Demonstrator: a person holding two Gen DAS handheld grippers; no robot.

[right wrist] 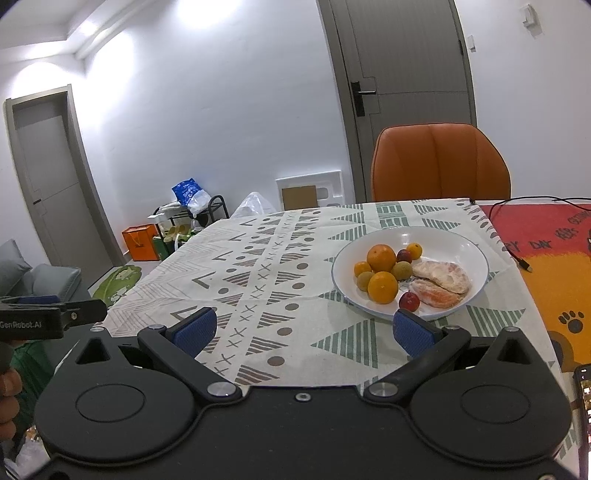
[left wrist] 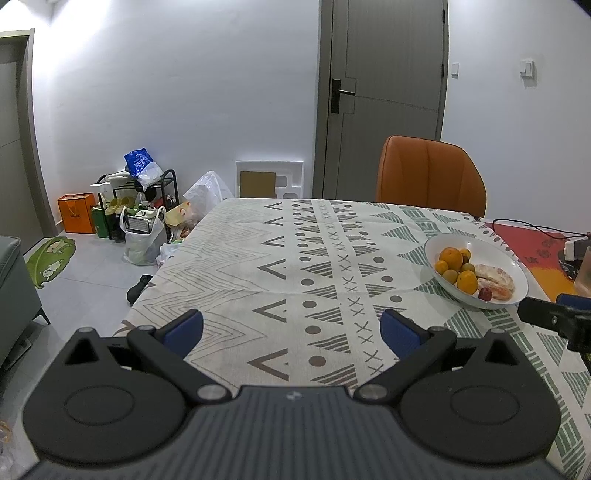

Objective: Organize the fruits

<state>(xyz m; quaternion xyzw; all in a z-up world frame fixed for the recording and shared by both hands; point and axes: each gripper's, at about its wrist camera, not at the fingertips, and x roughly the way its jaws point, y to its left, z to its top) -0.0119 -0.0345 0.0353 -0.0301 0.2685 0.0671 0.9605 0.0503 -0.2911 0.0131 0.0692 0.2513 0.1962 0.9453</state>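
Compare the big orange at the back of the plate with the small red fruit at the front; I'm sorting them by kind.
The big orange is orange and clearly larger; the small red fruit is dark red and small. The orange sits among other fruits; the red one lies near the front rim beside a peeled segment. Both are round, on the white plate.

You get even, cool indoor light from overhead; it blows out the wall [right wrist: 207,22] at the top of both views. Shadows under the bowl [right wrist: 458,243] are soft. Focus is sharp, but fisheye bending curves the door [left wrist: 391,74], and the top corners go black.
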